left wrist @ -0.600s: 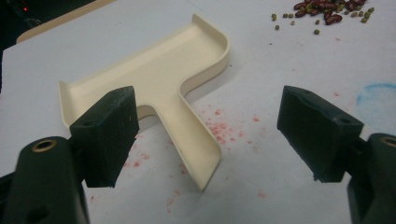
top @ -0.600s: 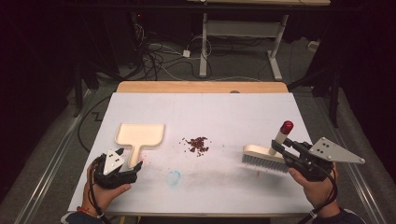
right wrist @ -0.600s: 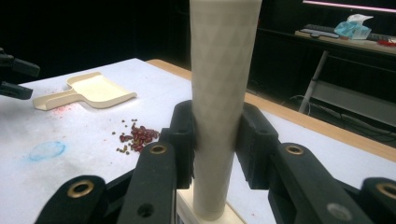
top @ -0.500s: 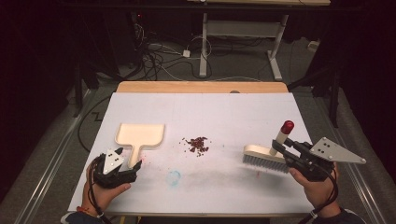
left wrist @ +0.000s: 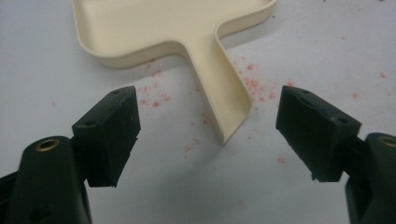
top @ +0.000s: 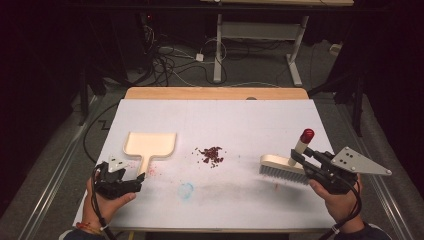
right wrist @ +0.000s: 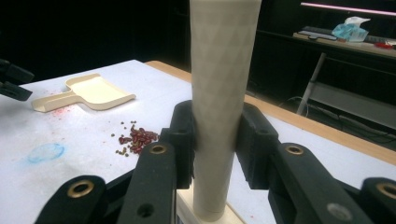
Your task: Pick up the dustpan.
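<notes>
Right gripper (top: 300,161) clamps the brush (top: 281,167); left gripper (left wrist: 208,135), jaws apart, should straddle the dustpan (left wrist: 177,28) handle squarely before closing.

Looks like a lab or test room w/ dark surroundings: my surface (top: 250,120) has a white sheet over it, loose cables (top: 175,60) tangle across the grey floor (top: 65,160) behind, and a metal-legged desk frame (top: 260,45) stands farther back.
</notes>
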{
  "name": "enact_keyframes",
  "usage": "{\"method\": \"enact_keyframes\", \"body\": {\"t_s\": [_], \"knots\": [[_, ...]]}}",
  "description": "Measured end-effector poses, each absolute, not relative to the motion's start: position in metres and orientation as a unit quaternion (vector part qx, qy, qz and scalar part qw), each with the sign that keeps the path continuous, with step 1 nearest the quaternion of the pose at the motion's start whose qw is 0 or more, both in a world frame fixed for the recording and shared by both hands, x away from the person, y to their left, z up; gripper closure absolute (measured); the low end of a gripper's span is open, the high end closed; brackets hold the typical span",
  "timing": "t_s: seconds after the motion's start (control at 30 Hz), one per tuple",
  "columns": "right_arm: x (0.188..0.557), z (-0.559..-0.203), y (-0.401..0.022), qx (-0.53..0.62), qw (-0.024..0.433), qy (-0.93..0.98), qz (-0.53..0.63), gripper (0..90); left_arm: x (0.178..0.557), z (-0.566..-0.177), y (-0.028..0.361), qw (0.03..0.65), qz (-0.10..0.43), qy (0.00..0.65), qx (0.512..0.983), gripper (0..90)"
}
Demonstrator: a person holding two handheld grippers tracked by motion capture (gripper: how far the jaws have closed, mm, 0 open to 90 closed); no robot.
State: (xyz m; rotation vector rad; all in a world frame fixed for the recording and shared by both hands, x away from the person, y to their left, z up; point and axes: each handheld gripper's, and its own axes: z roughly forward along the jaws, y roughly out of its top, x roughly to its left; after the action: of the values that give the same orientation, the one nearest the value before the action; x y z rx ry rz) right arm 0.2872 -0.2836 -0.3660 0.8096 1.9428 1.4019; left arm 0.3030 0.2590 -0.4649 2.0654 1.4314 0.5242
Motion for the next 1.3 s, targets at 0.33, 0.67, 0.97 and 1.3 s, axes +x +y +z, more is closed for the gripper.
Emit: {"method": "enact_keyframes", "body": {"t_s": [0.33,0.67,0.97,1.3], "knots": [[0.29,-0.37,-0.28,0.307,0.295,0.737,0.525,70.0,0.35,-0.488,0.244,0.268,0.145,0.56,0.771,26.5],[0.292,-0.372,-0.277,0.303,0.289,0.742,0.524,70.0,0.365,-0.49,0.248,0.279,0.164,0.567,0.757,49.7],[0.292,-0.372,-0.277,0.303,0.288,0.742,0.524,70.0,0.366,-0.486,0.247,0.27,0.168,0.55,0.772,63.7],[0.292,-0.372,-0.279,0.307,0.29,0.739,0.525,70.0,0.352,-0.461,0.251,0.269,0.18,0.514,0.795,64.0]]}}
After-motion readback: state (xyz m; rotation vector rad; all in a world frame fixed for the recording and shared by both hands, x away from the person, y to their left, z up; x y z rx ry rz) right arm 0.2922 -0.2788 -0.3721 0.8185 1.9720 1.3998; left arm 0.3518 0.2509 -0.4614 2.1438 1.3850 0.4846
